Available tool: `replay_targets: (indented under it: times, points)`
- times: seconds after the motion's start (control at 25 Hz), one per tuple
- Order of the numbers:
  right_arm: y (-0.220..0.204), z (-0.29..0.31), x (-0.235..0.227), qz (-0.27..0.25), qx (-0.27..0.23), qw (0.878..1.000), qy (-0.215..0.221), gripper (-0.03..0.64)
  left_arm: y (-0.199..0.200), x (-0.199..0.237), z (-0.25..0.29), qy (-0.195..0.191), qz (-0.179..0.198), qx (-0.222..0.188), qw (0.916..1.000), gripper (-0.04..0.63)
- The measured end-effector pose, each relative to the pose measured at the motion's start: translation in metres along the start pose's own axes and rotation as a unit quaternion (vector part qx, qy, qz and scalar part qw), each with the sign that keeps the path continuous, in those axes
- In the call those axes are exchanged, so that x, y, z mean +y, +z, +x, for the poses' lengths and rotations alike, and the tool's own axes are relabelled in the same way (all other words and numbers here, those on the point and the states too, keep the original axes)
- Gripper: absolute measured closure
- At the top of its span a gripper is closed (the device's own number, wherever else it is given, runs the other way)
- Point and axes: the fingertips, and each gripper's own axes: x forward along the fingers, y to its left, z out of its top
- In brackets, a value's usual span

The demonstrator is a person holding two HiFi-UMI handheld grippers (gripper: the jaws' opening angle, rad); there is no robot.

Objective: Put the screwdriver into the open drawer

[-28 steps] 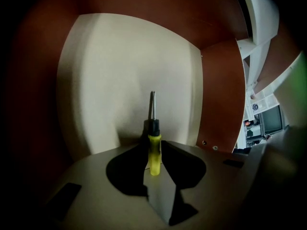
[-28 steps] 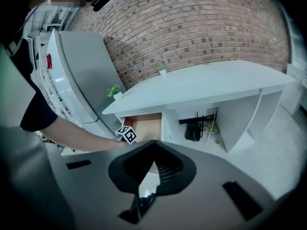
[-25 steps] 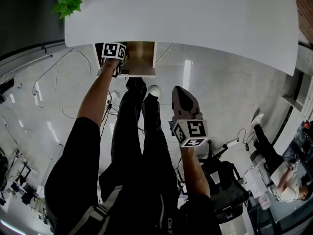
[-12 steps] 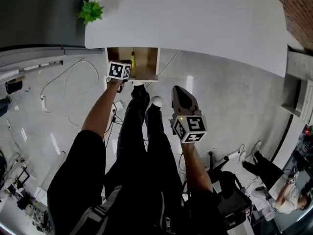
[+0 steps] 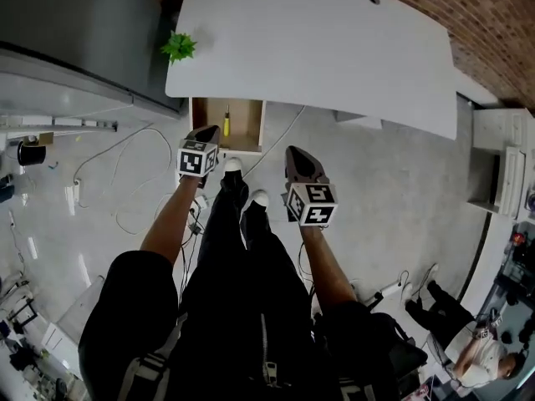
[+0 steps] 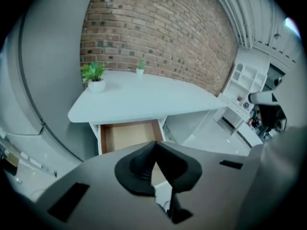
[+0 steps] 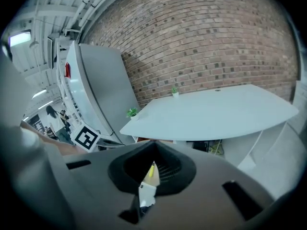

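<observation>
The yellow-handled screwdriver (image 5: 226, 122) lies inside the open wooden drawer (image 5: 247, 114) under the white desk (image 5: 318, 48). My left gripper (image 5: 212, 130) hangs just in front of the drawer's front edge, jaws shut and empty. In the left gripper view the drawer (image 6: 125, 135) shows beyond the shut left gripper (image 6: 154, 144). My right gripper (image 5: 294, 150) is further right over the floor, also shut and empty. In the right gripper view the screwdriver (image 7: 151, 170) shows as a yellow sliver through the slit below the right gripper (image 7: 152, 147).
A small potted plant (image 5: 179, 47) stands on the desk's left corner. A grey cabinet (image 5: 84, 23) is at the left, and cables (image 5: 125, 190) trail over the floor. The person's legs and shoes (image 5: 233, 167) are below the drawer. A white shelf unit (image 5: 501, 174) is at the right.
The left gripper has come back out of the drawer, and the screwdriver now lies uncovered inside. The head view has pulled back, so the desk and drawer look smaller. The right gripper has shifted slightly left.
</observation>
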Motion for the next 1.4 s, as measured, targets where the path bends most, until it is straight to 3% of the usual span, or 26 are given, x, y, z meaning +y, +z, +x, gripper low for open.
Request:
replay_targets:
  times: [0.2, 0.36, 0.56, 0.76, 1.0, 1.4]
  points:
    - [0.043, -0.013, 0.004, -0.036, -0.039, 0.999, 0.007, 0.611, 0.062, -0.019, -0.056, 0.008, -0.005, -0.082, 0.9966, 0.571]
    - [0.088, -0.029, 0.007, -0.052, -0.092, 0.994, 0.009, 0.611, 0.112, -0.028, -0.100, 0.013, 0.007, -0.147, 0.9891, 0.571]
    - [0.153, -0.059, 0.014, -0.084, -0.164, 0.983, 0.010, 0.611, 0.183, -0.045, -0.158, 0.016, 0.049, -0.231, 0.9715, 0.571]
    - [0.198, -0.090, 0.026, -0.114, -0.219, 0.969, 0.017, 0.611, 0.227, -0.066, -0.204, 0.015, 0.080, -0.287, 0.9543, 0.571]
    - [0.206, -0.112, 0.034, -0.123, -0.244, 0.962, 0.021, 0.611, 0.233, -0.083, -0.237, 0.020, 0.102, -0.315, 0.9433, 0.571]
    - [0.194, -0.121, 0.041, -0.125, -0.246, 0.961, 0.019, 0.611, 0.213, -0.085, -0.252, 0.026, 0.095, -0.324, 0.9408, 0.571]
